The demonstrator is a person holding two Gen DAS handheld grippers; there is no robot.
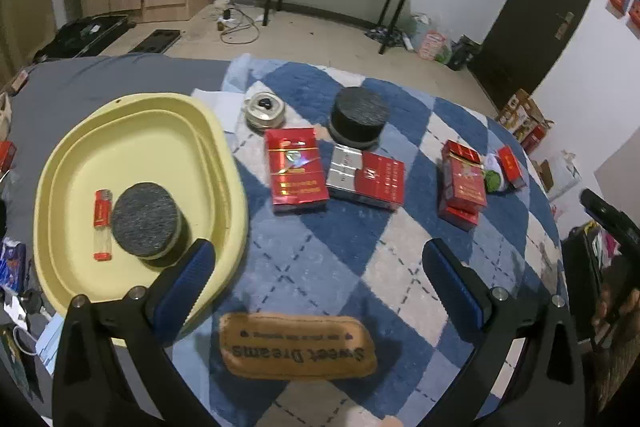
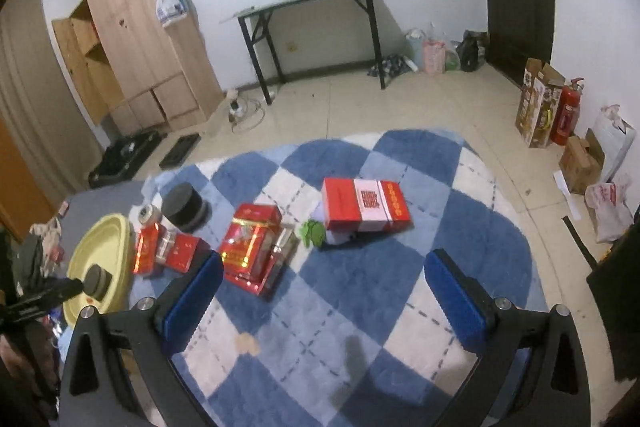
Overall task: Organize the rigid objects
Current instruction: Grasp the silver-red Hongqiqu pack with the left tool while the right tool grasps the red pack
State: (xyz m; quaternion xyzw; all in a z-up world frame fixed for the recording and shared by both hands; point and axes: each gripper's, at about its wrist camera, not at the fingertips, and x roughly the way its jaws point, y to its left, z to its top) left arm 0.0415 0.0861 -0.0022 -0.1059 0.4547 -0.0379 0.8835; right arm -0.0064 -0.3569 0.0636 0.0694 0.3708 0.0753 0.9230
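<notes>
A yellow tray (image 1: 72,163) lies at the left of a blue checked rug and holds a red lighter (image 1: 102,223) and a black round puck (image 1: 146,221). On the rug lie a red box (image 1: 296,171), a red-and-silver box (image 1: 366,179), a second black puck (image 1: 359,119), a round tin (image 1: 265,111) and stacked red boxes (image 1: 462,183). My left gripper (image 1: 320,267) is open and empty above the rug, its left finger over the tray rim. My right gripper (image 2: 324,275) is open and empty, near the red box stack (image 2: 252,247). A larger red-and-white box (image 2: 366,205) lies beyond.
A tan "Sweet Dreams" label (image 1: 298,347) is sewn on the rug near me. A small green-and-white object (image 2: 314,233) lies by the larger box. The grey surface (image 1: 120,75) lies under the tray. Beyond are a black folding table (image 2: 308,7), a wooden cabinet (image 2: 140,39) and a door.
</notes>
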